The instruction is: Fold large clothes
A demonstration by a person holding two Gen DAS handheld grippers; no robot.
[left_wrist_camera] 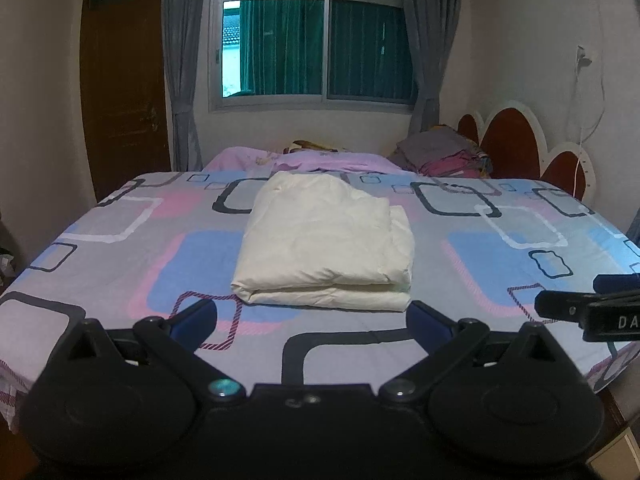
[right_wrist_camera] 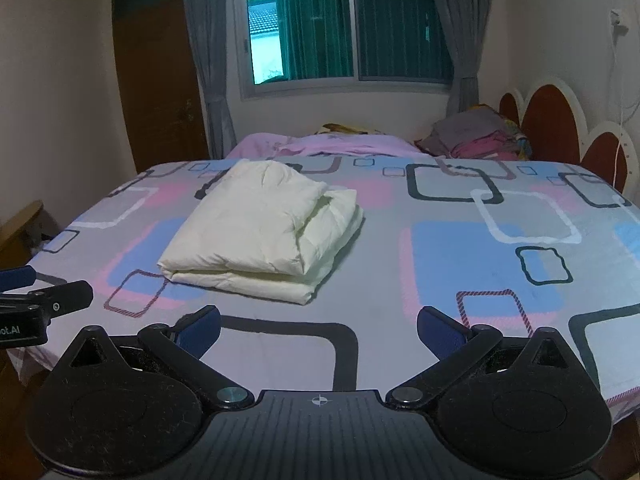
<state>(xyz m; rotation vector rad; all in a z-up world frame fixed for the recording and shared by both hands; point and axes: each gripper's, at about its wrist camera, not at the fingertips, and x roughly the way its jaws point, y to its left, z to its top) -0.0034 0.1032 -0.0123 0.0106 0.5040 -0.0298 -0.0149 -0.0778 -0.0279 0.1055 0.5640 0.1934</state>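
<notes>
Both my left gripper [left_wrist_camera: 312, 314] and right gripper [right_wrist_camera: 319, 328] spread empty; folded cream garment [left_wrist_camera: 326, 242] at twelve o'clock — soft, puffy, light — grasp near corners.

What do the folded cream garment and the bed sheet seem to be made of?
Folded cream garment: probably a thin matte woven shell over light padding, since it looks puffy with soft creases. Bed sheet: likely printed cotton or a blend, smooth and matte.
</notes>
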